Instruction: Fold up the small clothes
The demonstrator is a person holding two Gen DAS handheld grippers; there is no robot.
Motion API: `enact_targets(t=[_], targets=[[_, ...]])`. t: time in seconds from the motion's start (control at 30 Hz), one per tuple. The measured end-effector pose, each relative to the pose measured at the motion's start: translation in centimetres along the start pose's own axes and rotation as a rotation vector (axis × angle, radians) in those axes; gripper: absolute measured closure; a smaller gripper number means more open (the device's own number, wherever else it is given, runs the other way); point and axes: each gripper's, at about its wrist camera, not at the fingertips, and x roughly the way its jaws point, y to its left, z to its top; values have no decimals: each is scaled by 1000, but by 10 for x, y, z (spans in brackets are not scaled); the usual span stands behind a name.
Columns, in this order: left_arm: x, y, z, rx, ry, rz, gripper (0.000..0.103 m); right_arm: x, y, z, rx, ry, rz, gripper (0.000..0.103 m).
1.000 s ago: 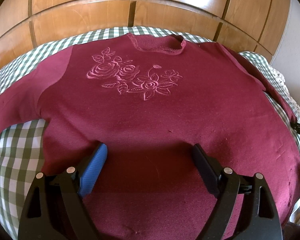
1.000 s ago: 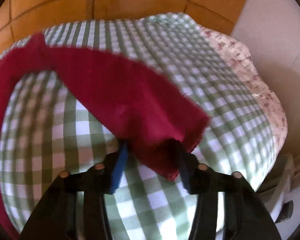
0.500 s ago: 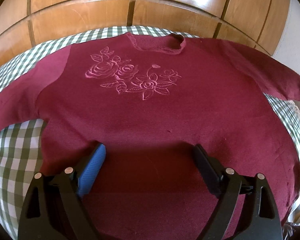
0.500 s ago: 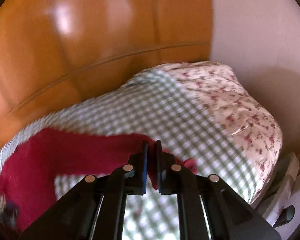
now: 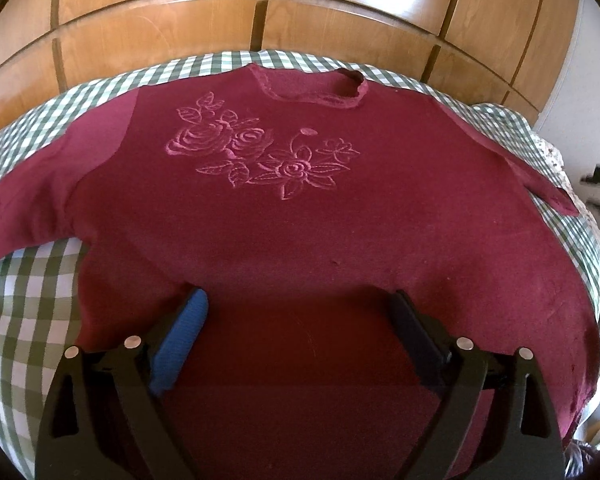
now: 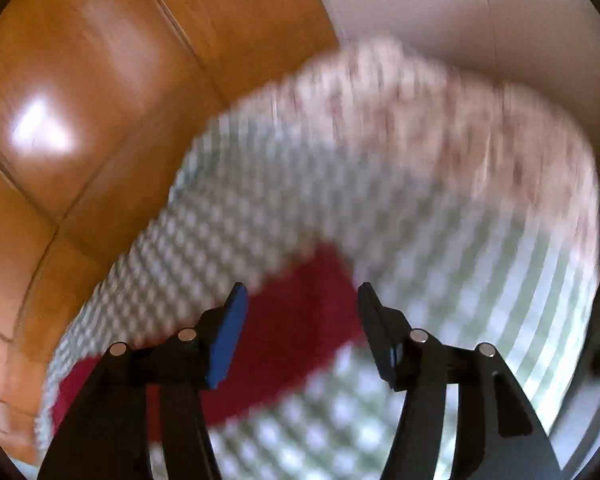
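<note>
Checked bedcover (image 5: 28, 320) under burgundy sweater (image 5: 300, 240); left gripper (image 5: 298, 312), right gripper (image 6: 302, 300) (blurred): fingers wide.

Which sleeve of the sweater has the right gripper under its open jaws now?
The right sleeve, the one stretched toward the floral cloth. It shows between the open right gripper, not clamped. The left sleeve lies far off by the left gripper.

Bright daylight, wardrobe glare (image 5: 204, 4); right wrist view motion-blurred.
</note>
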Motion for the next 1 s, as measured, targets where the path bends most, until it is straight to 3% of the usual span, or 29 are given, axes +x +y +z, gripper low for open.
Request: enact_targets(t=[0.1, 0.2, 0.23, 0.27, 0.33, 0.43, 0.5, 0.57, 0.63, 0.67, 0.73, 0.8, 0.9, 0.93, 1.0], targets=[[1, 0, 1, 3, 3, -3, 10, 23, -19, -33, 104, 101, 51, 47], [1, 0, 1, 4, 3, -3, 10, 41, -11, -33, 94, 53, 35, 55], [1, 0, 1, 5, 3, -2, 10, 44, -7, -28, 86, 53, 31, 72], [1, 0, 1, 5, 3, -2, 10, 50, 0, -21, 66, 64, 21, 98], [1, 0, 1, 5, 3, -3, 10, 50, 15, -8, 1, 48, -12, 97], [1, 0, 1, 6, 3, -3, 10, 29, 32, 11, -109, -121, -73, 97], [0, 0, 1, 5, 3, -3, 10, 45, 34, 18, -138, -97, -128, 97], [1, 0, 1, 5, 3, -3, 10, 67, 35, 15, -166, -33, -165, 95], [1, 0, 1, 5, 2, -3, 10, 78, 32, 6, -138, -14, -157, 85], [1, 0, 1, 4, 2, -4, 10, 75, 26, 0, -118, -21, -146, 53], [0, 1, 1, 3, -1, -7, 10, 61, 18, -17, -51, -40, -94, 22], [-1, 2, 1, 1, -3, -10, 10, 44, 21, -37, -44, -47, -56, 21], [-1, 2, 1, -2, -3, -14, 10, 26, 40, -64, -88, 28, 64, 22], [-1, 2, 1, -2, -5, -15, 10, 19, 54, -85, -149, 101, 150, 26], [-2, 3, 1, -8, -9, -23, 10, 10, 77, -114, -244, 204, 242, 42]])
